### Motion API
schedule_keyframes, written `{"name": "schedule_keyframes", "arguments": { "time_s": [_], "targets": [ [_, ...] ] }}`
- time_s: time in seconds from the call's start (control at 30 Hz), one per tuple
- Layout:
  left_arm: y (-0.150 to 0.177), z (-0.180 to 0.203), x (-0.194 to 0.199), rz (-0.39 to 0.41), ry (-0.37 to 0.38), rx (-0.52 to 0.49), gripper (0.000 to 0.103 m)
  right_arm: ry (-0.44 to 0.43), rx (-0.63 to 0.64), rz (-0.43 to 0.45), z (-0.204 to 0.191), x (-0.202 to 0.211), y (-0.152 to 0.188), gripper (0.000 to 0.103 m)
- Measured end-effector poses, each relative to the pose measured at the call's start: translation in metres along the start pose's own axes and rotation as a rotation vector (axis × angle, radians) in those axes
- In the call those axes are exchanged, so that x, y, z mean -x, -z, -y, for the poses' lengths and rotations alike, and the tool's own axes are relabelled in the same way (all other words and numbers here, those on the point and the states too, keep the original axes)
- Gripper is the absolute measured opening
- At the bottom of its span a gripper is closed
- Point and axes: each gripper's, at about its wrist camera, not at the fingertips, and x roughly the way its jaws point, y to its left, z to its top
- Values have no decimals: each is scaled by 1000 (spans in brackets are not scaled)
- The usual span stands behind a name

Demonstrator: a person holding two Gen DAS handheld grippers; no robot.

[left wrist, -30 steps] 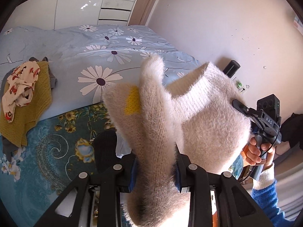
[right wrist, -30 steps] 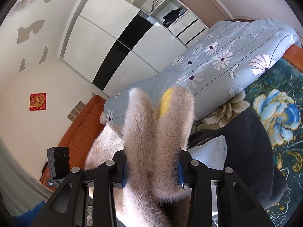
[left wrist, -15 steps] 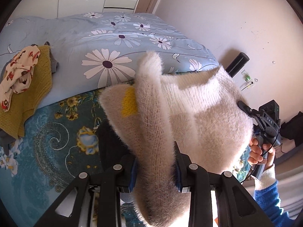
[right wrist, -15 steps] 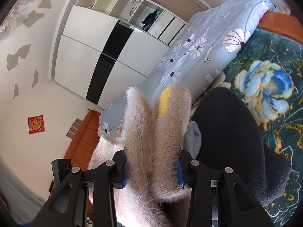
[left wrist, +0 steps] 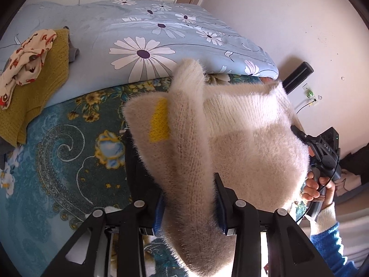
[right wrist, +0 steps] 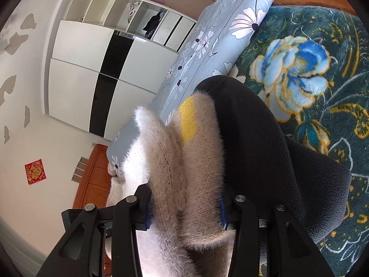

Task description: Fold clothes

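A fluffy cream sweater [left wrist: 242, 138] with a yellow patch [left wrist: 160, 122] hangs bunched between both grippers, low over the bed. My left gripper [left wrist: 189, 207] has a thick fold of it between its pads, which still touch the knit while the jaws are opening. My right gripper [right wrist: 184, 205] likewise holds a doubled fold of the sweater [right wrist: 200, 161], its jaws opening too. Directly under the sweater lies a black fleece garment [right wrist: 265, 150]. In the left wrist view the right gripper [left wrist: 322, 152] sits at the sweater's far edge, held by a hand [left wrist: 316, 189].
The bed carries a teal floral blanket [left wrist: 57, 161] and a light blue daisy duvet [left wrist: 138, 30]. A mustard knit [left wrist: 39, 87] with a red-patterned cloth [left wrist: 25, 55] on it lies at the left. A white and black wardrobe [right wrist: 92, 69] and a wooden bed frame [right wrist: 92, 180] stand behind.
Both grippers have come down with the sweater, so it now hangs just above the black garment. The jaws stand slightly wider around the knit.
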Motion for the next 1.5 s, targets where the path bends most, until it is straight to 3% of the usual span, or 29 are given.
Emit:
{"name": "schedule_keyframes", "arguments": {
  "time_s": [0.1,0.2,0.33,0.43,0.53,0.67,0.73,0.87,0.93,1.03,1.17,1.4,1.5],
  "targets": [
    [3,-5,7,-3,15,35,49,19,-17,-5,0,0,-1,50],
    [8,-9,17,15,-21,25,56,66,-48,-14,-4,3,-2,57],
    [11,-18,33,62,-58,52,56,168,40,10,-29,6,-6,57],
    [7,-21,50,131,-136,54,56,274,101,36,-48,8,-13,57],
    [2,-21,66,187,-173,41,56,420,182,135,-72,15,-16,57],
    [-2,-9,76,245,-130,35,56,525,304,267,-110,29,-14,57],
    [-3,1,75,261,-115,14,56,455,404,213,-130,20,-3,57],
    [3,33,56,214,-134,-145,56,325,673,57,-161,-9,27,57],
    [7,37,46,190,-155,-194,56,338,735,-4,-162,-24,35,57],
    [11,37,28,139,-175,-233,56,406,658,-4,-141,-31,24,57],
    [16,22,4,88,-179,-185,56,390,529,-15,-115,-28,10,57],
    [23,6,-9,53,-144,-105,64,392,531,-22,-102,-33,19,58],
    [27,0,0,78,-122,-81,64,396,541,-18,-102,-30,22,58]
  ]
}}
